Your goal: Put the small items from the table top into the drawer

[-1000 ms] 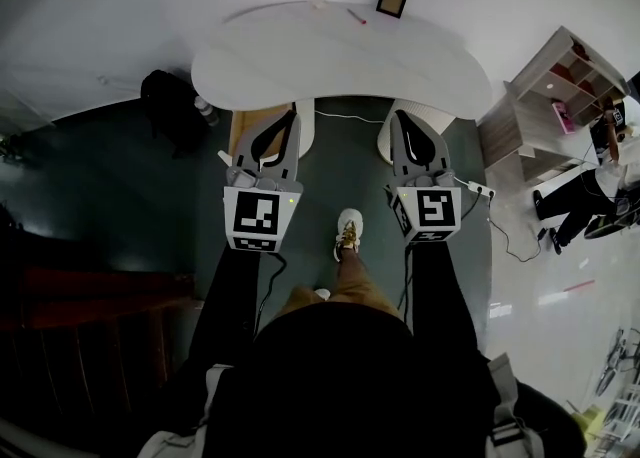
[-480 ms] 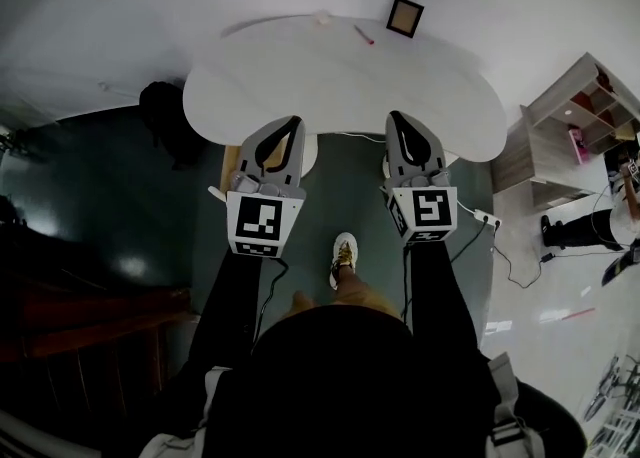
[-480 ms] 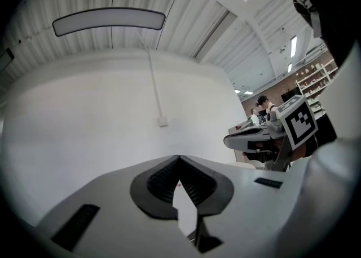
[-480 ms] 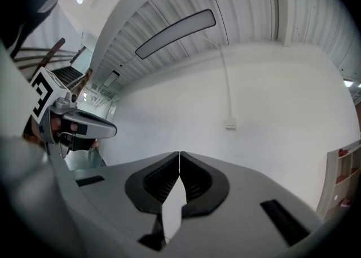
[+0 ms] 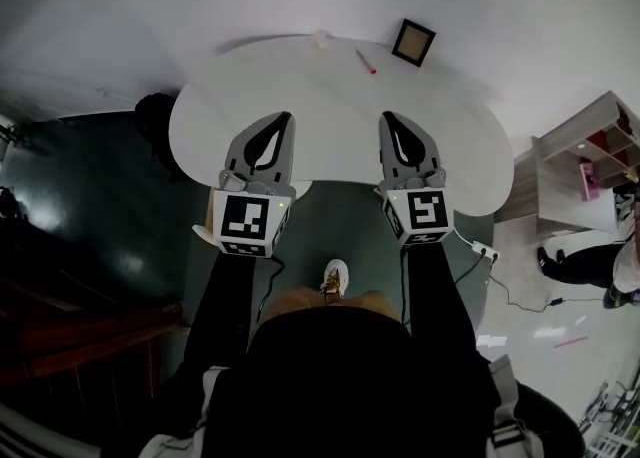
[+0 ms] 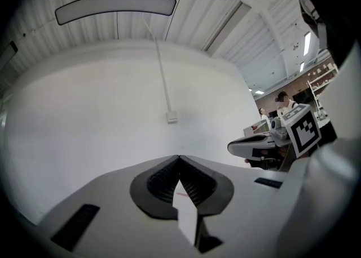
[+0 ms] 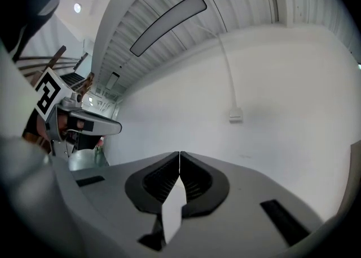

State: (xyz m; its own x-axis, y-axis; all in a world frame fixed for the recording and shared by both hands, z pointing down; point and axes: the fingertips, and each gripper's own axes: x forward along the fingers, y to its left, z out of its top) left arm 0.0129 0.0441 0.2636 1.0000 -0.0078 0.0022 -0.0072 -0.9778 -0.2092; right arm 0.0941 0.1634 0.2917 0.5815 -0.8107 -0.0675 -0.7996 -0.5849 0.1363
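Across the middle of the head view, the white rounded table top (image 5: 330,111) now lies right under the two tools. A second ago it sat higher in the frame, and both grippers hung over the dark floor, short of its near edge. The left gripper (image 5: 284,118) and the right gripper (image 5: 386,117) now reach over that edge side by side. Well beyond them, along the far rim at the upper centre, lie the small things to be cleared: a thin red pen (image 5: 366,61), a small pale lump (image 5: 320,39) and a dark-framed square picture (image 5: 413,42). No drawer shows from here.

Low in the left gripper view, the left gripper (image 6: 179,158) has its jaws pressed tip to tip on nothing, facing a bare white wall with a small wall socket (image 6: 172,118).

Low in the right gripper view it is the same: the right gripper (image 7: 179,154) is closed and empty, with the left gripper at the mid left.

To my eye the person has only just walked up to the table. Nothing is picked up yet, so the jaws must open and reach further in.
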